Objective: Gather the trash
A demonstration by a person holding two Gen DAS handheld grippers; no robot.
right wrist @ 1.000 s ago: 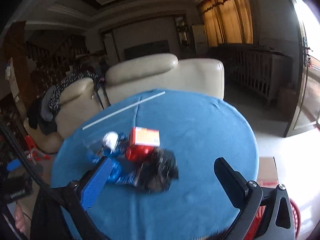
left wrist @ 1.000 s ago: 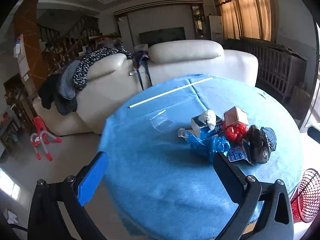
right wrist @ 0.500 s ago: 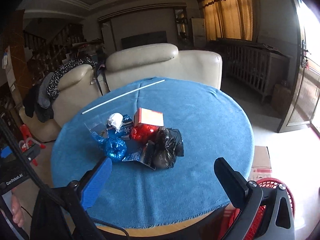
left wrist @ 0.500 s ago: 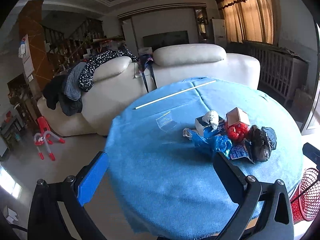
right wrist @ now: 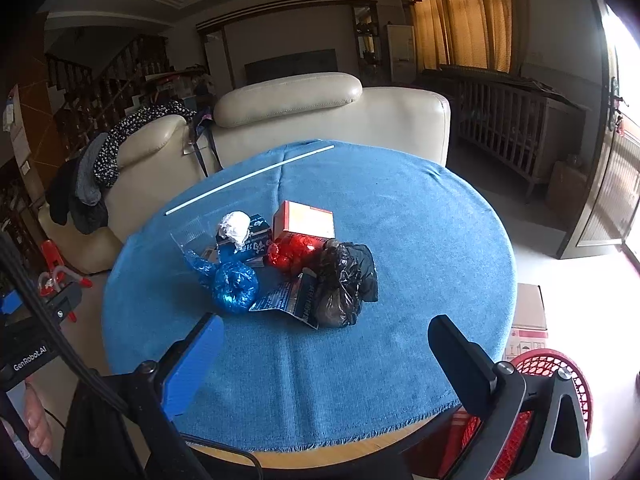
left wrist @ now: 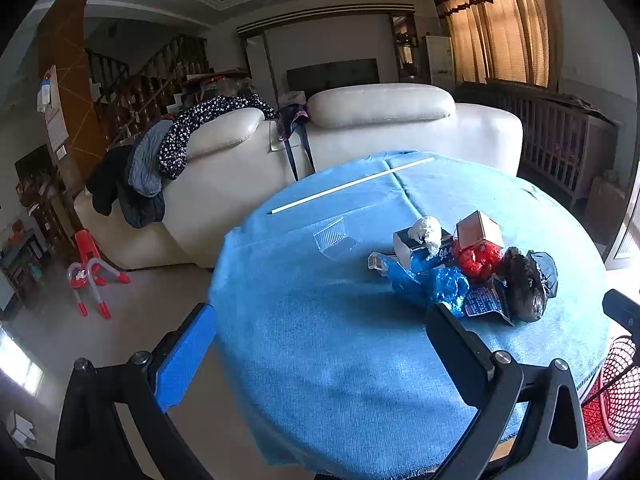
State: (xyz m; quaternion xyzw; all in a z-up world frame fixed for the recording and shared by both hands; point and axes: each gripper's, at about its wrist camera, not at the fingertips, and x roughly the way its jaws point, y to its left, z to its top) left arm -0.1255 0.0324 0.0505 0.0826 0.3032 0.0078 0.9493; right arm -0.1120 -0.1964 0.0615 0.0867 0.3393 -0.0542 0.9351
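Observation:
A pile of trash lies on the round table with the blue cloth (right wrist: 420, 240): a black plastic bag (right wrist: 344, 280), a blue plastic bag (right wrist: 234, 286), a red wrapper (right wrist: 292, 254), an orange-and-white carton (right wrist: 306, 218), a white paper wad (right wrist: 236, 226) and a foil packet (right wrist: 290, 298). The same pile shows in the left wrist view, with the black bag (left wrist: 526, 286) at its right. A red mesh basket (right wrist: 556, 368) stands on the floor right of the table. My left gripper (left wrist: 320, 332) and right gripper (right wrist: 324, 350) are open and empty, short of the pile.
A clear plastic lid (left wrist: 334, 236) and a long white stick (left wrist: 352, 186) lie on the far side of the cloth. A cream sofa (right wrist: 320, 120) with clothes stands behind the table. A cardboard box (right wrist: 528, 314) sits on the floor beside the basket.
Both grippers have drawn back and risen, so more of the table and the red basket are in view. The trash has not moved.

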